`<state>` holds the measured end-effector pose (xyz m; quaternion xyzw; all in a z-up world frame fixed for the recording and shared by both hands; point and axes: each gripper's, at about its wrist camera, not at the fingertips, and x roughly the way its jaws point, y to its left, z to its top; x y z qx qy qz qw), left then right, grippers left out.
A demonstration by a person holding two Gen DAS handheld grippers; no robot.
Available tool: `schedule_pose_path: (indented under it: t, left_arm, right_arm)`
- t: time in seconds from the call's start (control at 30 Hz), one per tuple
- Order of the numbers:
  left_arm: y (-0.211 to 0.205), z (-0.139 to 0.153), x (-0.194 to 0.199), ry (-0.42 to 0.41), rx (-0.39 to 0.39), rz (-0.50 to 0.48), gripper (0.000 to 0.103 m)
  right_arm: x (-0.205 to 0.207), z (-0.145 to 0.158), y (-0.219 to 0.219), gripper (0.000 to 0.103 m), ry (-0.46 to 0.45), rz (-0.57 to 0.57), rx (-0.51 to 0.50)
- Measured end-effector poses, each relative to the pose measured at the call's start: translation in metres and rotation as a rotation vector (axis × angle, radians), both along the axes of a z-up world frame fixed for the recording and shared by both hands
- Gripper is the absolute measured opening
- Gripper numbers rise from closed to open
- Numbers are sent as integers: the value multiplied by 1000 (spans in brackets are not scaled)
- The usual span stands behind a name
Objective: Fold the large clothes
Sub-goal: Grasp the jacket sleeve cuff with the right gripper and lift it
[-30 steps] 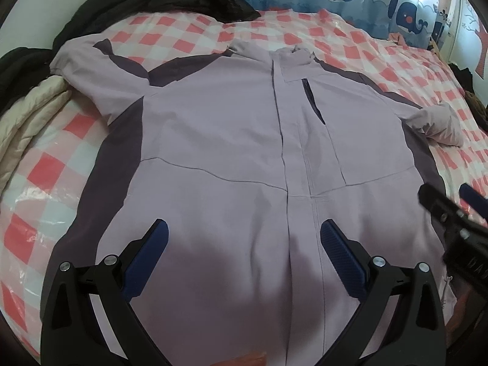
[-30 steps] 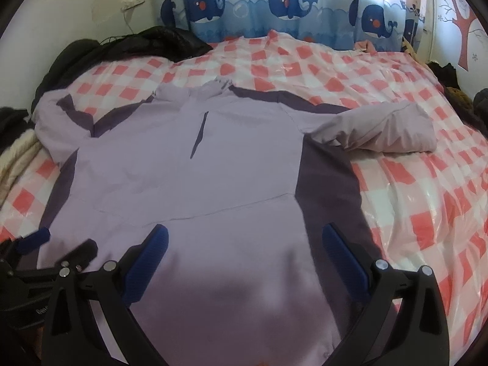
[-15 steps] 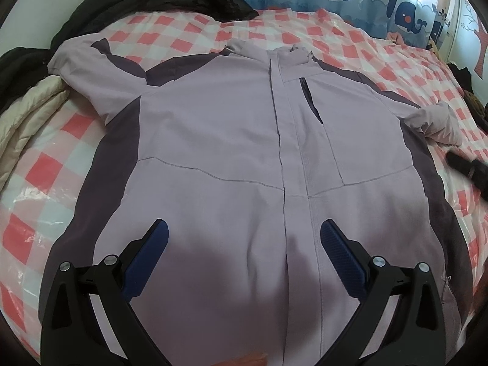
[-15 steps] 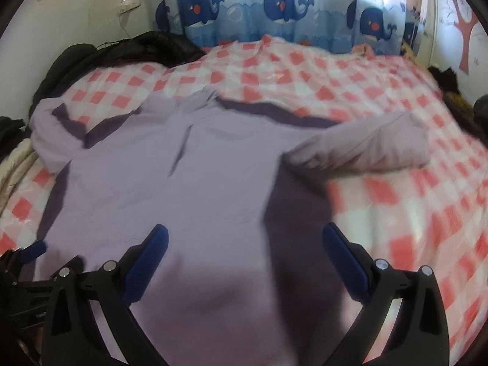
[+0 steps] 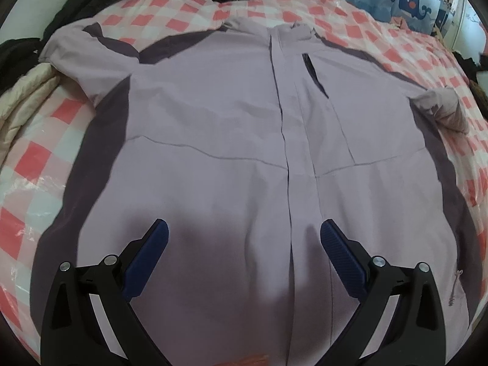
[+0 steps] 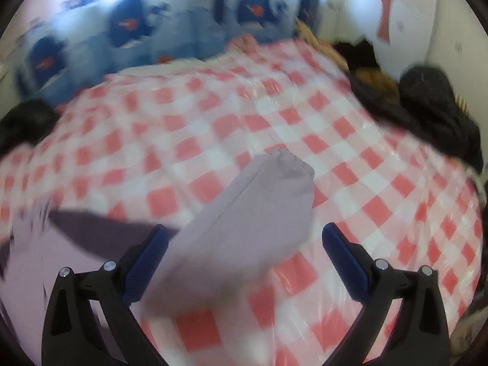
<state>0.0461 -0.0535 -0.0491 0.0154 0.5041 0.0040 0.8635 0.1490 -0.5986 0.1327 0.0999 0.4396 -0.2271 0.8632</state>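
A large pale-lilac jacket with dark purple side panels (image 5: pixel 213 128) lies front-up and spread flat across the bed's red-and-white checked plastic-looking cover (image 5: pixel 36 140), filling the middle of the left wrist view. It looks soft and fairly light but bulky, probably limp when lifted, and its smooth shell may slide on that glossy cover. The sleeve cuff (image 6: pixel 283 180), at the centre of the blurred right wrist view, seems the natural place to pinch. The left gripper (image 5: pixel 242 233) hovers over the hem at lower centre, jaws apart and empty; the right gripper (image 6: pixel 244 238) hangs over the sleeve, jaws likewise apart, contact impossible to tell. No brand, label or legible writing shows anywhere.
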Motion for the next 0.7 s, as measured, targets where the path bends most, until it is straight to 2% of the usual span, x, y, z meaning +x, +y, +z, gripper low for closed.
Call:
schedule_pose_path:
  t: [0.03,0.13,0.23,0.3,0.37,0.43,0.5,0.53,0.57,0.63,0.7]
  left_arm:
    - [-1,-2,1,8,-1,-2,96]
    - [-3,-8,3,20,8,-5,96]
    - [-5,-10,3,22,16,-6,96]
    - [-5,-11,4,22,19,-8,96]
    - [-4,-11,5,26,15,-10,96]
    - [-3,-10,5,27,9,-9,96]
    - [0,-8,4,27,-2,-7,96]
    - [0,-6,4,26,-9,-8,96]
    - [1,-5,3,24,-16,-8,96]
    - [1,-3,3,17,-20,-6,96]
    - [1,-3,2,17,-20,-3,96]
  right_arm:
    - [16,-2,-8,97,23,-8,19]
    - [52,-16,-10,97,90,-42,-36]
    - [78,-55,-2,97,163,-22,-48]
    - [86,-91,7,97,257,16,-118]
    - [78,-113,7,97,323,25,-183]
    - [53,-114,-6,97,300,-14,-172]
    - [3,-100,-26,97,198,-83,-71]
    - [-15,-98,-30,97,170,-101,-48]
    - [-51,-96,-32,97,143,-114,-21]
    - [-102,-104,-28,97,163,-85,35]
    - [-155,-112,-24,97,142,-66,150]
